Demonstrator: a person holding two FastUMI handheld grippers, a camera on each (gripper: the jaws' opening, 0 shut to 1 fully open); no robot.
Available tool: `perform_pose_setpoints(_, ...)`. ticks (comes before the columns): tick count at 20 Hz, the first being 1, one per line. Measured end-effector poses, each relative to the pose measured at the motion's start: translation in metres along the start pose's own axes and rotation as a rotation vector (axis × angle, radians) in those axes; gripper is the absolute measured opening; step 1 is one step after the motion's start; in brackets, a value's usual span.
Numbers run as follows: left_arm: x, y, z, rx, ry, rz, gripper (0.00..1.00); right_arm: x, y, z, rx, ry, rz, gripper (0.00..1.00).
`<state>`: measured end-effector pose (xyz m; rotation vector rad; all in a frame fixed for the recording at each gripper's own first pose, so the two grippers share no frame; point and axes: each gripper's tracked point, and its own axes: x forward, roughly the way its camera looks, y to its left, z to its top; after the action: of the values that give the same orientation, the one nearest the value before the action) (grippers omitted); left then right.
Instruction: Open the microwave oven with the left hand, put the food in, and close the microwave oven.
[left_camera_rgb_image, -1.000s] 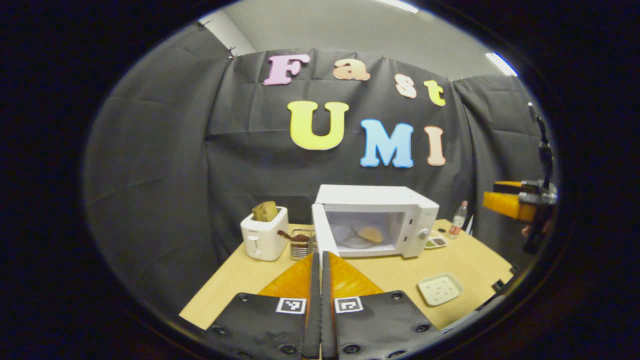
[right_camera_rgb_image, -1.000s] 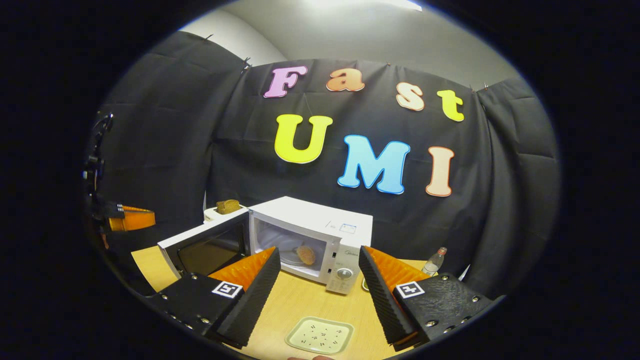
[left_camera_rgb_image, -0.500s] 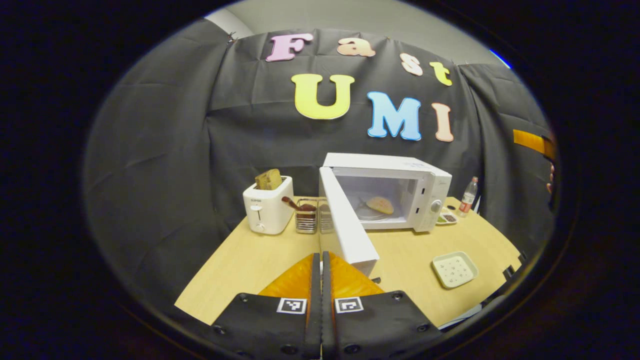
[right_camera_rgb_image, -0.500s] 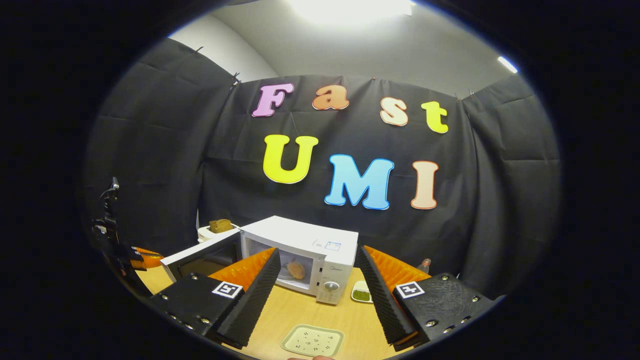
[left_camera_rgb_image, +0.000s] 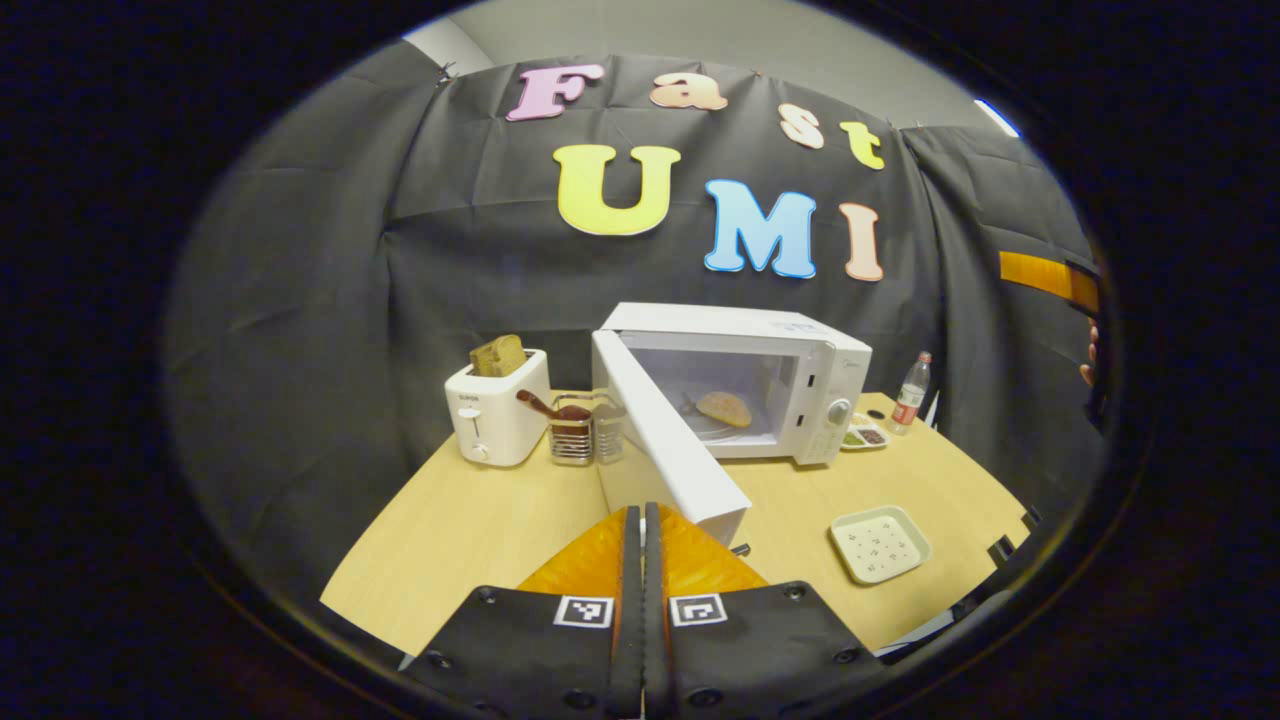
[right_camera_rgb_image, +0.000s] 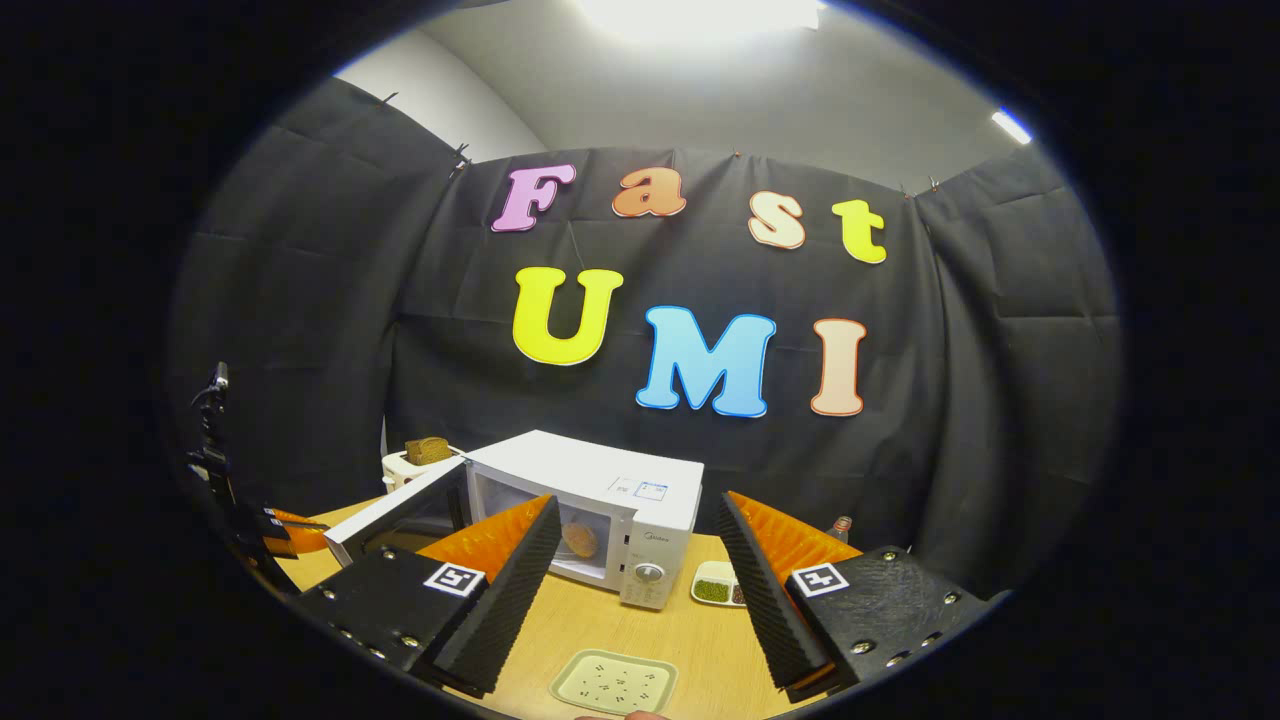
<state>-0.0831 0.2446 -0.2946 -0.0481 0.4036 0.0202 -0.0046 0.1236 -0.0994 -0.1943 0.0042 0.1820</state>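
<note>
White microwave (left_camera_rgb_image: 800, 375), door (left_camera_rgb_image: 665, 445) open, flat food (left_camera_rgb_image: 724, 407) inside.

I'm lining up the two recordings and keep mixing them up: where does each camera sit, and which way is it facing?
Left gripper view: rides the left gripper, jaws pressed together, facing the white microwave oven along its open door; the right gripper shows far off.
Right gripper view: rides the right gripper, jaws apart, held back over the pale speckled square tray, facing the oven's front.
Shared: oven, round flat food inside it, white toaster, tray, light wooden table.
</note>
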Motion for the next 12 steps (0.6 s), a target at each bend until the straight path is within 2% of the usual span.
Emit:
perform_pose_setpoints(2,0.007,-0.014,0.002,0.009,0.004,-0.022,0.07,0.000,-0.001,0.006,0.012,-0.012,0.001,0.98)
perform_pose_setpoints(6,0.020,-0.037,0.006,0.042,0.011,-0.051,0.07,0.001,-0.014,0.025,0.044,-0.064,-0.037,0.96)
perform_pose_setpoints(12,0.041,-0.065,0.020,0.038,0.003,-0.090,0.07,0.006,-0.038,0.025,0.066,-0.050,-0.073,0.96)
